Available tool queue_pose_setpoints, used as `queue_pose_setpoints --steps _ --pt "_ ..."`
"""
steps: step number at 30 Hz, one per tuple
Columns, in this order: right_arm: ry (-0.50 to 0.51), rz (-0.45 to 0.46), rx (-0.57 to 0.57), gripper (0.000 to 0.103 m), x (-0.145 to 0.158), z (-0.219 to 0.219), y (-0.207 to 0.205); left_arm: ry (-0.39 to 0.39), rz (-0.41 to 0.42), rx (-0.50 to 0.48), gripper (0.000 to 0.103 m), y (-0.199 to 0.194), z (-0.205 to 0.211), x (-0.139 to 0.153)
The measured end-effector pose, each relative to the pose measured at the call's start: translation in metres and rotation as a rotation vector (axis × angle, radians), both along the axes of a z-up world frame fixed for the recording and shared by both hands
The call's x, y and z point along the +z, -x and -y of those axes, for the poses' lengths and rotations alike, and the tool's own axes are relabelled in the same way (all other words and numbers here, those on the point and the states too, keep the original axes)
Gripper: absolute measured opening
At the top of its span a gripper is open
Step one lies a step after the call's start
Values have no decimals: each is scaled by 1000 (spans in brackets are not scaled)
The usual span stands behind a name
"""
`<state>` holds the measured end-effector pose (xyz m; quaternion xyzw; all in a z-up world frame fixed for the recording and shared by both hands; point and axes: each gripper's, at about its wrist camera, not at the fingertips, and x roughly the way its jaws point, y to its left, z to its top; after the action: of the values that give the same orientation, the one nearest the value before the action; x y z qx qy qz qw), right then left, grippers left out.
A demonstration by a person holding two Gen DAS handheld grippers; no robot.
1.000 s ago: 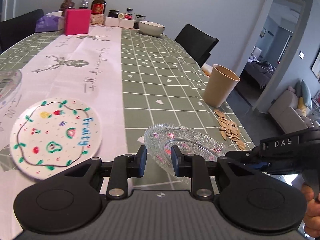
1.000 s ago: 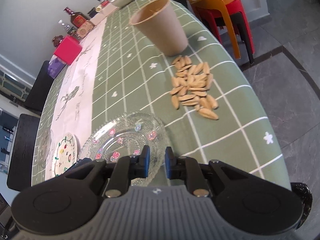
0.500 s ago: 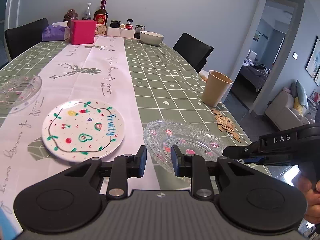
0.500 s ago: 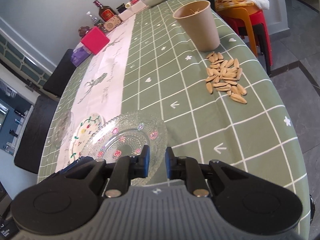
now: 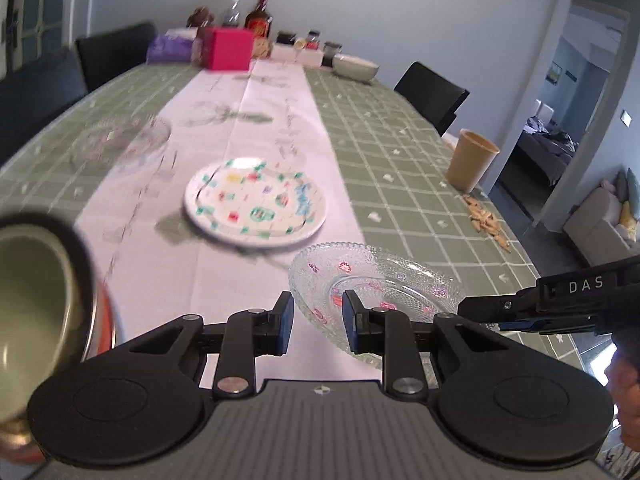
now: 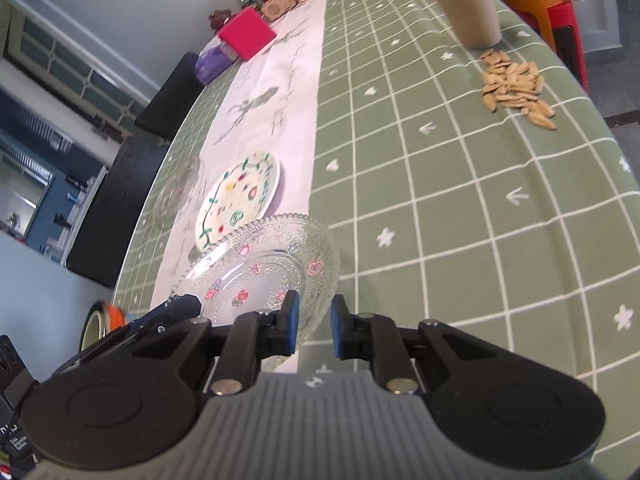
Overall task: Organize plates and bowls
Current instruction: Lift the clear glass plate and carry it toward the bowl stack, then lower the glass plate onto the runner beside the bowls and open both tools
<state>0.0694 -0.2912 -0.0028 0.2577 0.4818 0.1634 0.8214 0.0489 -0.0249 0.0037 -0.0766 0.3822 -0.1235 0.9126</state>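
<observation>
A clear glass plate with small coloured flowers [image 5: 380, 280] [image 6: 264, 264] hangs tilted above the table between both grippers. My left gripper [image 5: 317, 322] is shut on its left rim. My right gripper [image 6: 311, 322] is shut on its right rim; its body shows in the left wrist view [image 5: 560, 300]. A white plate painted with fruit [image 5: 256, 204] [image 6: 240, 196] lies on the pink runner just beyond. A second clear glass dish [image 5: 120, 140] [image 6: 178, 190] sits further left, blurred.
A green-glazed bowl with an orange outside [image 5: 36, 304] [image 6: 100, 318] stands close at the near left. A tan cup [image 5: 472, 164] [image 6: 466, 4] and scattered seeds [image 6: 516, 88] are at the right edge. A white bowl [image 5: 356, 68], pink box [image 5: 228, 48] and bottles crowd the far end.
Both grippers have carried the glass plate leftward and back, toward the painted plate. The green bowl has come into view at the near left.
</observation>
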Motion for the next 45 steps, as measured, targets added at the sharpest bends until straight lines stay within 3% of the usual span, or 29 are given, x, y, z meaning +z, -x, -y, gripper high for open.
queue_pose_setpoints --steps 7,15,34,38,41,42,44,45 --pt "25 -68 61 8 -19 -21 6 1 -102 27 29 12 -24 -27" --pt "24 -95 115 7 -25 -35 15 -96 -49 36 29 40 -25 -27" --pt "141 -17 176 9 -18 -65 26 -145 -28 51 30 52 -31 -26" --pt "150 -23 177 10 -17 -66 24 -158 -17 38 34 54 -29 -27" --pt "186 2 191 16 -14 -72 26 -159 -23 21 45 54 -27 -28" --pt "201 20 195 18 -12 -74 27 -161 -26 11 53 55 -26 -29" --pt "227 57 214 35 -8 -79 30 -160 -41 -38 70 55 -22 -30" --pt "239 72 221 38 -6 -81 32 -166 -44 -54 79 56 -19 -30"
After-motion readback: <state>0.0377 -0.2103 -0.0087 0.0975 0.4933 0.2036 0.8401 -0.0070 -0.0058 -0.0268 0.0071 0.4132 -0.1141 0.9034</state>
